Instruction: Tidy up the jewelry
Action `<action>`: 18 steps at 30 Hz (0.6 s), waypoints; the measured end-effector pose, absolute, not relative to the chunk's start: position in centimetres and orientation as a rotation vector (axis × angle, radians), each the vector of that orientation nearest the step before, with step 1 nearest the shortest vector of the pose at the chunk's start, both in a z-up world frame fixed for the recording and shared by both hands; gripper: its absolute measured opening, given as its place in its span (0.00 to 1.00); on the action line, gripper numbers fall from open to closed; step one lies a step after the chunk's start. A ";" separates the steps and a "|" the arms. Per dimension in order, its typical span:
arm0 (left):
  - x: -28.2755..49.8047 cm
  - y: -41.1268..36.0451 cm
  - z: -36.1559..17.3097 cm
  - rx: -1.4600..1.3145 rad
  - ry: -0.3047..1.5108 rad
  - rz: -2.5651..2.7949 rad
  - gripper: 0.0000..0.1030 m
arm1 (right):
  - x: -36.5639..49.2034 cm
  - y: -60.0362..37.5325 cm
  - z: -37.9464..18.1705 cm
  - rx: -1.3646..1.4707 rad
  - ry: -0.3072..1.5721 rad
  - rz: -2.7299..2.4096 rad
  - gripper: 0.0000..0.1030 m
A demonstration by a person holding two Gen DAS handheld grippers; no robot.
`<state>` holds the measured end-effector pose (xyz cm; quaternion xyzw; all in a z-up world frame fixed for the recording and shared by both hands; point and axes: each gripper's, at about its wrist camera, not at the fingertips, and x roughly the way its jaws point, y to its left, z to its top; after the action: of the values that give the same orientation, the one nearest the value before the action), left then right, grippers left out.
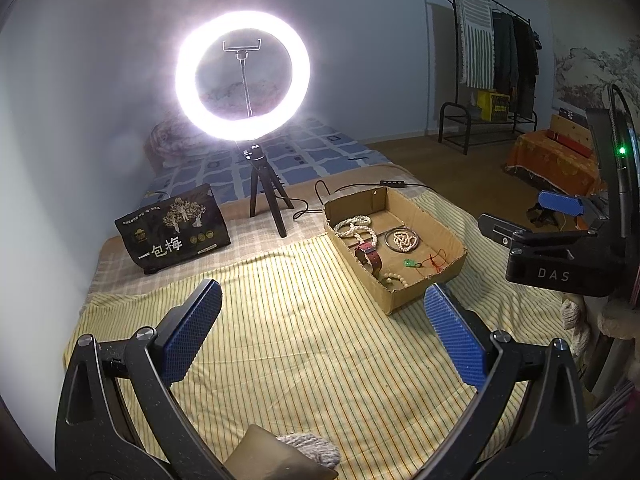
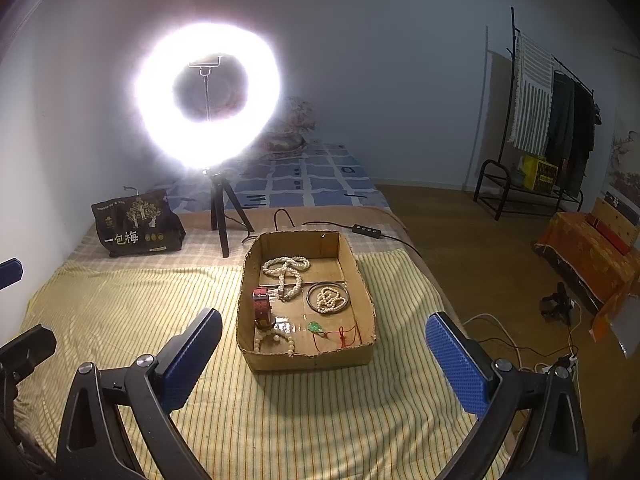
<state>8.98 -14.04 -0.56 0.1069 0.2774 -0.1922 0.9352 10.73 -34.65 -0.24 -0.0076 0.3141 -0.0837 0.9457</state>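
A shallow cardboard box [image 2: 362, 276] [image 1: 448, 232] sits on the striped yellow cloth [image 2: 280, 420]. In it lie a long pearl necklace [image 2: 286, 268], a red-strapped watch [image 2: 262, 306], a dark bangle [image 2: 348, 298] around a small bead string [image 2: 330, 300], a bead bracelet [image 2: 276, 338] and a green pendant on red cord [image 2: 316, 327]. My right gripper [image 2: 324, 344] is open and empty, just in front of the box. My left gripper [image 1: 322, 312] is open and empty, left of the box. The right gripper's body [image 1: 560, 264] shows in the left wrist view.
A lit ring light on a small tripod [image 2: 208, 96] stands behind the box, its cable and switch [image 2: 366, 229] trailing right. A black snack bag [image 2: 134, 226] stands at the back left. The bed edge drops to the floor at right, where cables [image 2: 520, 344] lie.
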 end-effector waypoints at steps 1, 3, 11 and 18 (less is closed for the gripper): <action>9.0 -14.0 -0.5 0.219 0.567 -0.394 1.00 | 10.7 -34.7 -0.2 -0.016 0.640 -0.170 1.00; 9.0 -14.0 -0.5 0.219 0.566 -0.395 1.00 | 10.7 -34.7 -0.2 -0.018 0.641 -0.171 1.00; 9.0 -14.0 -0.5 0.216 0.566 -0.392 1.00 | 10.8 -34.8 -0.3 -0.017 0.642 -0.177 1.00; 9.1 -14.0 -0.5 0.218 0.564 -0.394 1.00 | 10.7 -34.8 -0.3 -0.017 0.644 -0.180 1.00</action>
<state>9.05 -14.00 -0.45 0.1067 0.2760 -0.1926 0.9356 10.68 -34.84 -0.27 -0.0081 0.3160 -0.0883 0.9446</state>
